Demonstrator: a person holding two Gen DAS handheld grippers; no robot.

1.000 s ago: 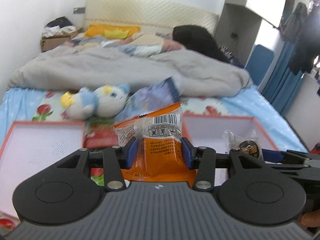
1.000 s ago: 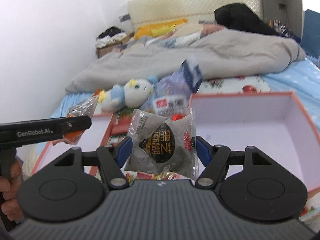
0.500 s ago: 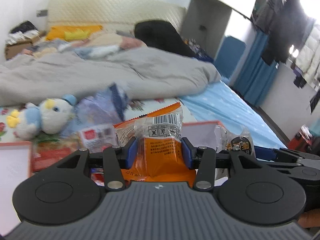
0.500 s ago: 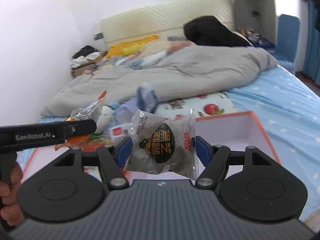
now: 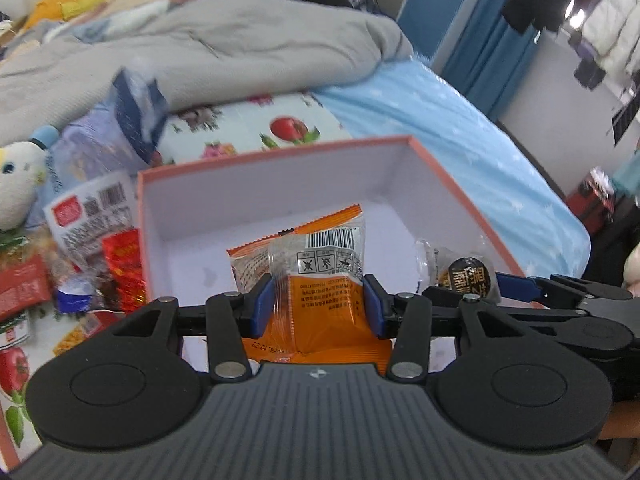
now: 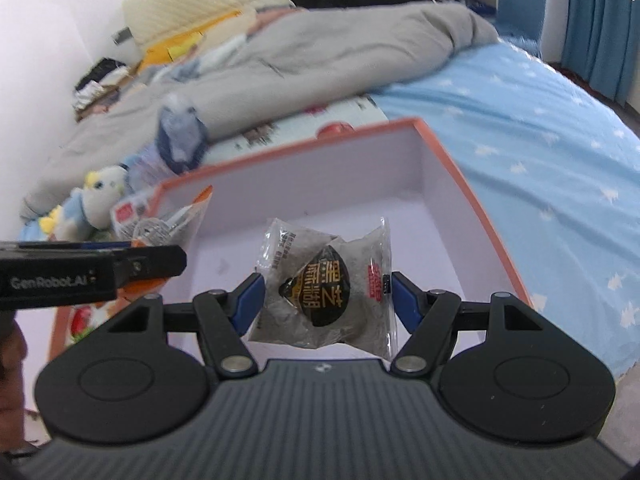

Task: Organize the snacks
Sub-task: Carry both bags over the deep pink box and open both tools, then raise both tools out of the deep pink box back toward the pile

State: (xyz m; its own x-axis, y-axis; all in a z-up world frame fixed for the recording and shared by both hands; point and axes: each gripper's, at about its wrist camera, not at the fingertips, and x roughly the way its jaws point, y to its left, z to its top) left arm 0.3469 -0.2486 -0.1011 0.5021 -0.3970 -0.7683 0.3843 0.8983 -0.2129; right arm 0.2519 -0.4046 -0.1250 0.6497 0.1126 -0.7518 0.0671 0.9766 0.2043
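Left gripper [image 5: 318, 310] fingers [image 5: 262, 308] clamp orange snack packet [image 5: 320, 276]; right gripper [image 6: 326, 300] fingers [image 6: 404, 300] clamp grey snack packet [image 6: 326, 284]. Both held above pink-rimmed box [image 5: 280, 188] on bed [image 5: 460, 120], near its right edge.

- The box [image 5: 276, 184] is open on top, and its white floor is bare.
- Its walls stand up on the sides.
- A pile of snack packs [image 5: 92, 220] and a soft toy [image 5: 16, 184] crowd its left side.
- A big grey blanket [image 5: 200, 52] lies behind.

Both wrist views overlook the same box [image 5: 460, 184].
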